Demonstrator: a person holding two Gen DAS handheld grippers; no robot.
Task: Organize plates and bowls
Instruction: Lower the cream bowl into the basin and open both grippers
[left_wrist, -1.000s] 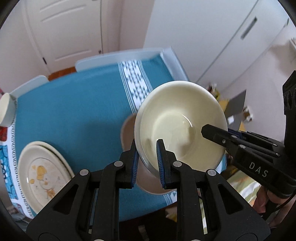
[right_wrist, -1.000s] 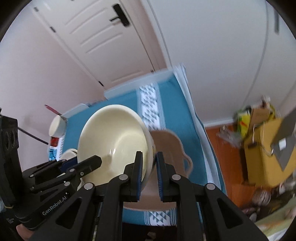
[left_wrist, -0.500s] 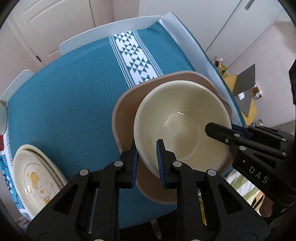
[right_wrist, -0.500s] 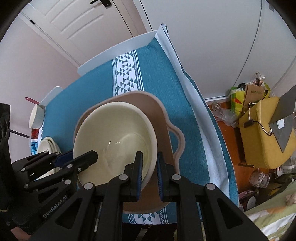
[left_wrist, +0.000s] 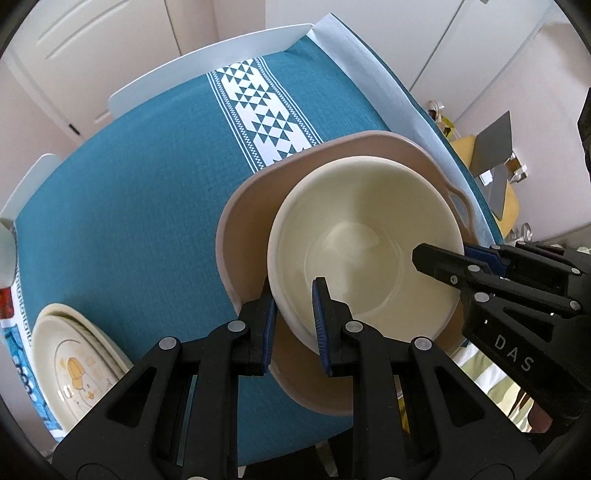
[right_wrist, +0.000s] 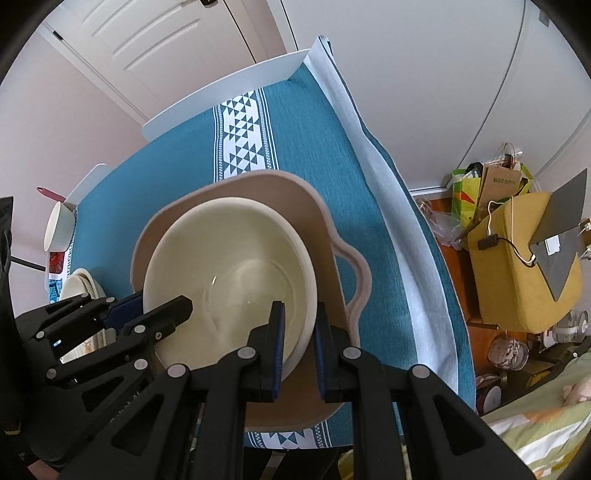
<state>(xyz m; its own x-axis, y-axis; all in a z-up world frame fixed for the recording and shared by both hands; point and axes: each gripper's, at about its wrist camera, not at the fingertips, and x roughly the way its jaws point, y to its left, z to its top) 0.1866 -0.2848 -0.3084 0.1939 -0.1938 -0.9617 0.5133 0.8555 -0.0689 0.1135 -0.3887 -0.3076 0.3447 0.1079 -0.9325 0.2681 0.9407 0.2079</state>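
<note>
At the left edge of the teal tablecloth (left_wrist: 140, 221) sits a short stack of cream plates (left_wrist: 70, 362), the top one printed with a small yellow cartoon figure. Next comes the left gripper (left_wrist: 293, 317), its blue-padded jaws pinched narrow on the near-left rim of the bowl (left_wrist: 364, 240). The bowl is glossy, plain cream, deep and round, and looks empty. It sits inside a larger tan dish (left_wrist: 243, 236) with a looped handle, near the table's right front corner. The right gripper (right_wrist: 298, 345) clamps the bowl's opposite rim, one pad inside, one outside.
</note>
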